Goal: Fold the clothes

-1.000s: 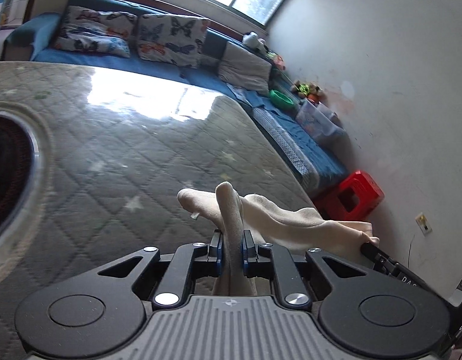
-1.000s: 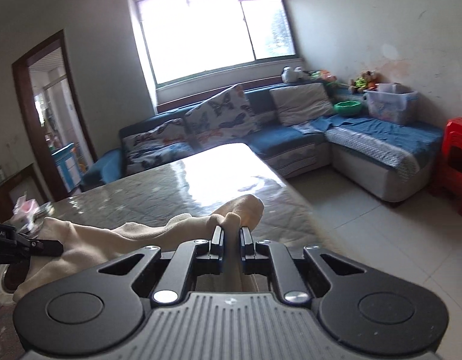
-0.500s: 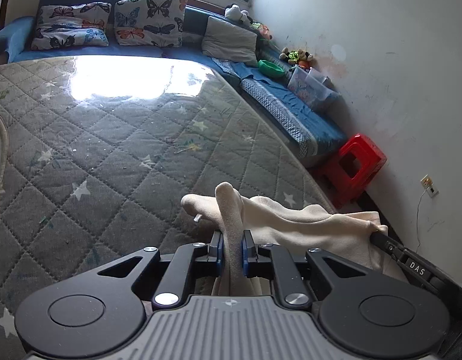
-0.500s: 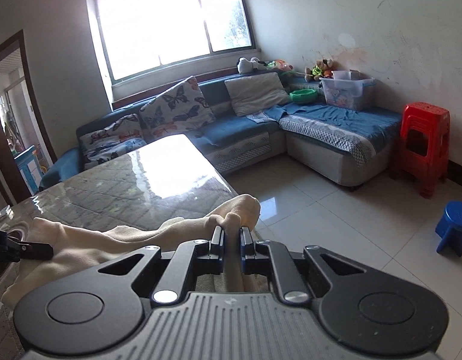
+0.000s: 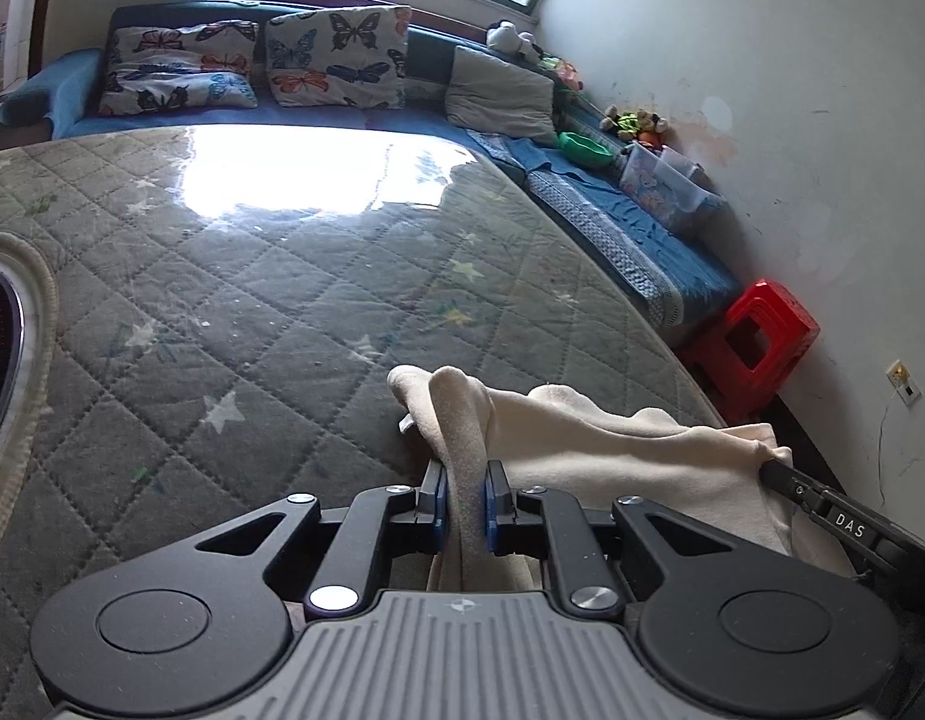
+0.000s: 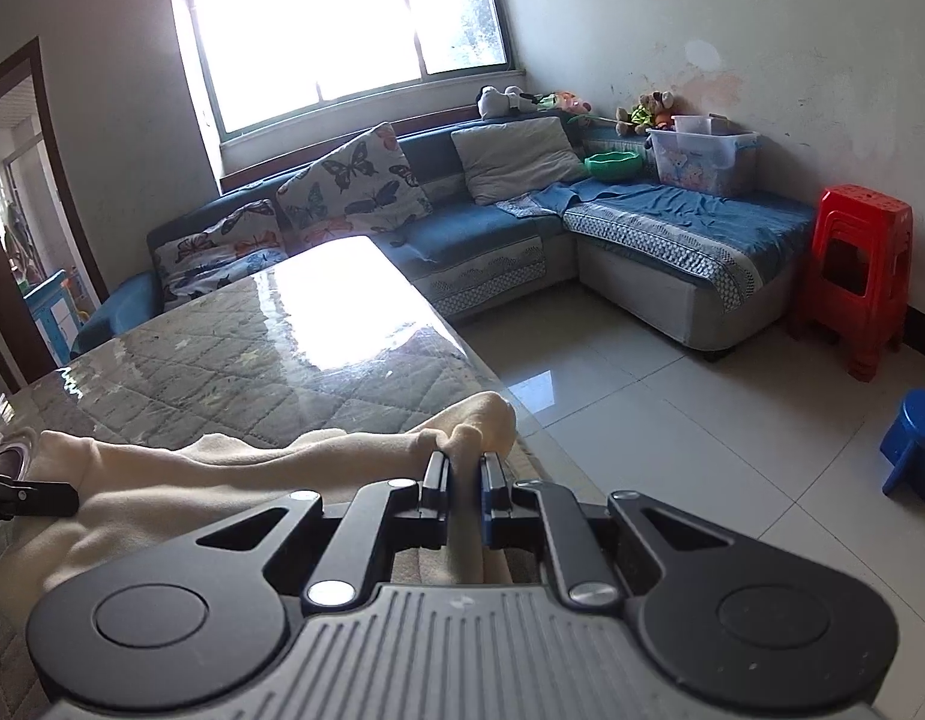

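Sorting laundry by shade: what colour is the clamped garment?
Cream garment, plain; clearest in the left wrist view.

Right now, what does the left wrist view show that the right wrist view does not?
Only the left wrist view shows the wall socket and a dark round object with a pale rim at the left edge of the quilted table.

Only the right wrist view shows the blue stool, the tiled floor and the doorway.

Both show the cream garment, pinched by the left claw and the right claw, also the blue sofa, the butterfly cushions and the red stool.
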Demonstrator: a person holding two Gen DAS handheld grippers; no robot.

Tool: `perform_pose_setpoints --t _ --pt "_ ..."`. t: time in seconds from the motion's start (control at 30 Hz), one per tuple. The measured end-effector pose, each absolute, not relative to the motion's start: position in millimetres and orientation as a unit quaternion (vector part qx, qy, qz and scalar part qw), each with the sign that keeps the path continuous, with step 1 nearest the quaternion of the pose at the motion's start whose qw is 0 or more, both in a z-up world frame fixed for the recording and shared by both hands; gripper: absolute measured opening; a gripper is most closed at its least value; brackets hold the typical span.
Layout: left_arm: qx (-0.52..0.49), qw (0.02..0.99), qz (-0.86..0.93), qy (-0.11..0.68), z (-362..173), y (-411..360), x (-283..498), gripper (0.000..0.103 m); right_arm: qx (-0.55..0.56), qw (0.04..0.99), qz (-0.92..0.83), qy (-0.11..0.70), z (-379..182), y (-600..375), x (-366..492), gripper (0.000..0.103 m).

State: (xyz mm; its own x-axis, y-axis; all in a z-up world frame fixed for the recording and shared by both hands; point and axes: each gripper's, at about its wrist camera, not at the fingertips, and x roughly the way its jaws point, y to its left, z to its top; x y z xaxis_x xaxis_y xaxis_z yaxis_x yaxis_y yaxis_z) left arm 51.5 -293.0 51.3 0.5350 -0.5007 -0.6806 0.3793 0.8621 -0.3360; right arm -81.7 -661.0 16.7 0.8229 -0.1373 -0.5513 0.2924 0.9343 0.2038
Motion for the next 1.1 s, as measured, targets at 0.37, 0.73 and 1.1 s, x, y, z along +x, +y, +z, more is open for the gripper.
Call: perform_pose_setpoints --t 0.37,0.73,1.1 --pt "-0.044 0.884 -0.229 0.404 47.2 -277.3 60.6 0.028 0.116 0.944 -0.114 0.287 21.5 -648.3 -51.7 0.017" --pt "-0.016 0.894 -0.231 0.384 51.6 -277.3 56.7 0.031 0.088 0.948 -0.050 0.301 17.2 -605.0 -17.2 0.017" --pt "0.018 0.898 -0.234 0.372 45.4 -281.0 49.1 0.043 0.061 0.949 -0.043 0.305 14.6 -588.5 -12.6 0.033"
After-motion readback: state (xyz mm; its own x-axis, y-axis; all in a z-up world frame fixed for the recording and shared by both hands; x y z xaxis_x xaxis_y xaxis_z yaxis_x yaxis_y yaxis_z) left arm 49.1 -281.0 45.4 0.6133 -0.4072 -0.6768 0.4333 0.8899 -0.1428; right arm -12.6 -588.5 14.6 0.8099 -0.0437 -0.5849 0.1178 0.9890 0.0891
